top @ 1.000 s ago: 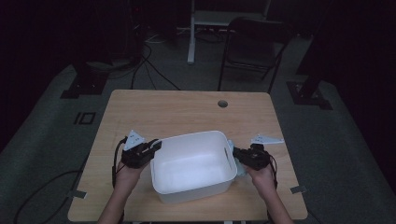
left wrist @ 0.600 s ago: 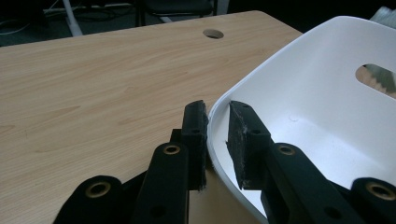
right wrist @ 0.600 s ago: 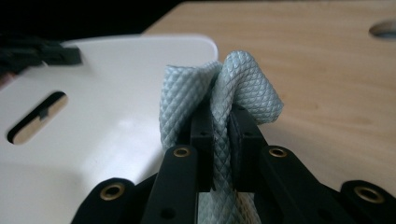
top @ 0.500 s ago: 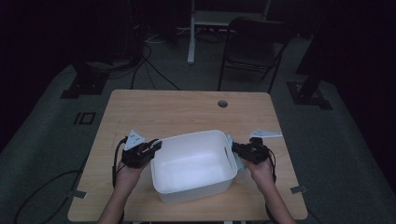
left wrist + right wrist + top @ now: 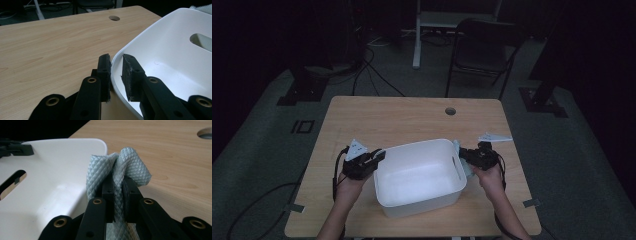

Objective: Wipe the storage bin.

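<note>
A white plastic tub stands on the wooden table. My left gripper is at its left rim. In the left gripper view the jaws straddle that rim, one pad outside and one inside, shut on it. At the tub's right rim my right gripper is shut on a pale blue-grey cloth. In the right gripper view the diamond-weave cloth bulges above the jaws, right beside the tub's corner.
The table has a round cable hole near its far edge. A dark folding chair stands behind it. Cables lie on the floor at the far left. The tub's far wall has a handle slot.
My right gripper, with the cloth in it, has crept slightly toward the far side along the tub's right rim. The left gripper and the tub have stayed put.
</note>
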Motion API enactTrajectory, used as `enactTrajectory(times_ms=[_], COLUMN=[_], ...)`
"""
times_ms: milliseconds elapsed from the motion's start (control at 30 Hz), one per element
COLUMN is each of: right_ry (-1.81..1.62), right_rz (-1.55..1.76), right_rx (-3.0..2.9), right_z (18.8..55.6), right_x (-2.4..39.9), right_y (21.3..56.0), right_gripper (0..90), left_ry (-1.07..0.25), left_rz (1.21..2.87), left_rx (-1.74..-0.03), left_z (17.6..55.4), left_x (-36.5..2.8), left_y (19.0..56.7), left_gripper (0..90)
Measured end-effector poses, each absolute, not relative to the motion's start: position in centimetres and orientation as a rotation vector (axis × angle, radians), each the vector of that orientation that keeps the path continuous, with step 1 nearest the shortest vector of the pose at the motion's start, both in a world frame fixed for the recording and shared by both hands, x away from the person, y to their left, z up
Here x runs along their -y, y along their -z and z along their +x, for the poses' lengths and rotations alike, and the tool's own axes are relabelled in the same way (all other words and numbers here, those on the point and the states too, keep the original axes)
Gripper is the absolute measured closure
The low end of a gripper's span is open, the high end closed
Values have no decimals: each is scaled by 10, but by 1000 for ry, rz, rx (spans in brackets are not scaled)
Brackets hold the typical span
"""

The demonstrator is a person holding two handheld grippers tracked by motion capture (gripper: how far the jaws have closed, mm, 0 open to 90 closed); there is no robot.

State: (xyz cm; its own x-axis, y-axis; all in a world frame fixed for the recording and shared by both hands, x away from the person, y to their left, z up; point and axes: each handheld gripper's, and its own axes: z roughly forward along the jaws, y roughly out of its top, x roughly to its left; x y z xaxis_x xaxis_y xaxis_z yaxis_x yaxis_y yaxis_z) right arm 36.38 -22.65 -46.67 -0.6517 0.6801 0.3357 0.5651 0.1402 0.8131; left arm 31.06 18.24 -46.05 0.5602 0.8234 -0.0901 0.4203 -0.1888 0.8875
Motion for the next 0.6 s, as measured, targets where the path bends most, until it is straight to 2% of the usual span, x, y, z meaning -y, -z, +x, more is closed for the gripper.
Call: enactTrajectory(times_ms=[267,467,600], right_ry=[-1606,-1573,-1582], right_rz=[1234,1285,1268], right_rx=[-2260,-2299,-2296], right_z=[371,380,381], right_x=[229,225,226], right_y=[454,470,465], right_gripper=[823,823,822], left_ry=[-516,-517,-513], left_rz=[1813,1808,1809], left_rx=[-1023,-1026,-1024], left_z=[311,311,311], left_x=[-182,-182,-182], left_y=[460,461,461], left_gripper=[771,770,770])
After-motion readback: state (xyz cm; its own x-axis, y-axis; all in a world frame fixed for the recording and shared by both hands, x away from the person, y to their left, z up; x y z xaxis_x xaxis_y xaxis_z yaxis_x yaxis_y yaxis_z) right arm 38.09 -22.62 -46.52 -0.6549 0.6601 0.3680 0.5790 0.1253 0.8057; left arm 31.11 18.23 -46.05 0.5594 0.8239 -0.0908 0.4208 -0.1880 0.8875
